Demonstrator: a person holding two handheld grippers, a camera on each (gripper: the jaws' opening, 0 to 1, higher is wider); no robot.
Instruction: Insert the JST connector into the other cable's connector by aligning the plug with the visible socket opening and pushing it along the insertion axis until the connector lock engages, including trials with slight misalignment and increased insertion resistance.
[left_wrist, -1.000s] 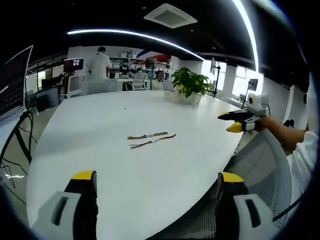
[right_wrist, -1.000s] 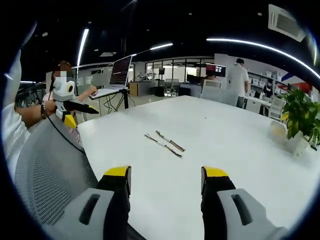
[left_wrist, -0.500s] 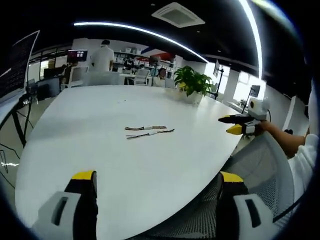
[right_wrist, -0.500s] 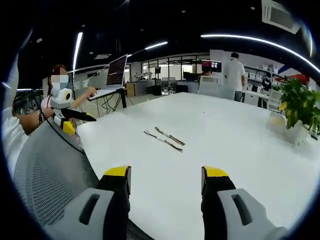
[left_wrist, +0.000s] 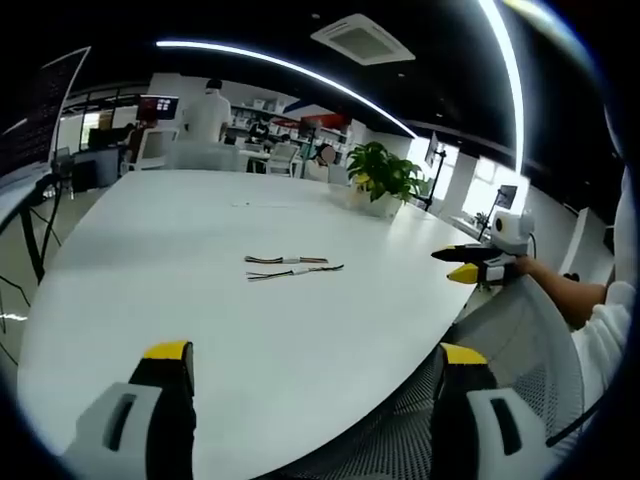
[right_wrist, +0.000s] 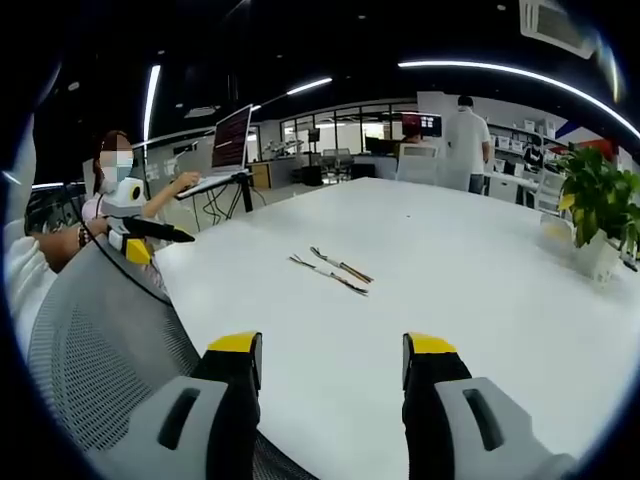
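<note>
Two JST cables lie side by side mid-desk (left_wrist: 200, 330), well ahead of both claws: near cable (left_wrist: 293, 271) and far cable (left_wrist: 285, 260) at abt 12 o'clock in left gripper view, abt 11 o'clock in right gripper view (right_wrist: 328, 274). My guess: v. light, floppy thin wires w/ small stiff plastic ends, so I'd pinch each by the housing, not the wire. Left claw (left_wrist: 315, 358) is spread wide, empty, touching nothing; right claw (right_wrist: 333, 348) is gaping too, empty, off the desk.

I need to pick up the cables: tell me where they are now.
The two cables lie side by side mid-table, ahead of both open grippers, with the potted plant beyond them in the left gripper view.
</note>
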